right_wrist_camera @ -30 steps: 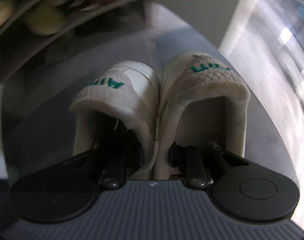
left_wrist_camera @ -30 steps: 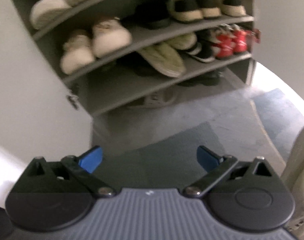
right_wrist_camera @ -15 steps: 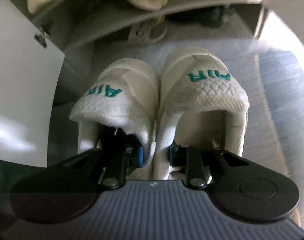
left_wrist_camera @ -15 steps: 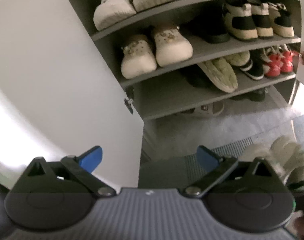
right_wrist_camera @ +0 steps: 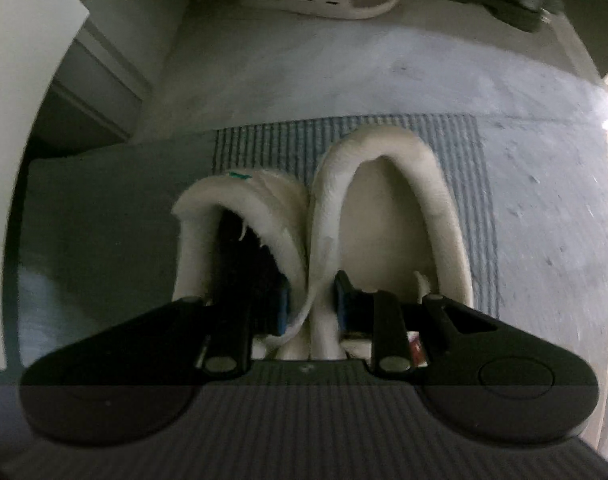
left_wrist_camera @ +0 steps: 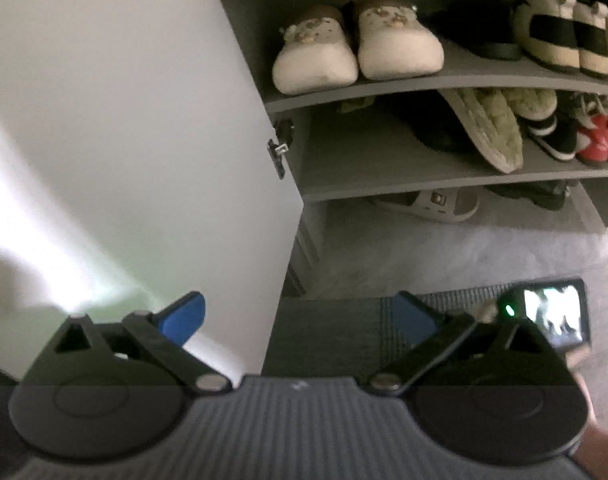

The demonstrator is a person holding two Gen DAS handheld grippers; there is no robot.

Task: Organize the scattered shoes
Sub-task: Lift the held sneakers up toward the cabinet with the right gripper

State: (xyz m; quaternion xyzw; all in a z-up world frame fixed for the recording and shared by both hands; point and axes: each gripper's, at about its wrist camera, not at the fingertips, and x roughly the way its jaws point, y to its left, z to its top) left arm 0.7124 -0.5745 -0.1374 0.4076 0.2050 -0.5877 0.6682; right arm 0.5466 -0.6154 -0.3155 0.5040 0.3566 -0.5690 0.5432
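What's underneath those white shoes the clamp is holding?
A striped grey mat lies below the white shoes, pinched together by the right gripper. Whether their soles touch it is hidden.

White sneakers [right_wrist_camera: 324,216] pinched between fingers [right_wrist_camera: 346,300]

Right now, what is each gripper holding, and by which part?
Right gripper pinches the pair of white fabric sneakers by their touching inner collar walls, one finger inside each shoe. Left gripper is open, holding nothing.

White knit-cloth sneakers [right_wrist_camera: 324,216], ribbed woven mat [right_wrist_camera: 464,152], matt concrete floor [right_wrist_camera: 344,76]
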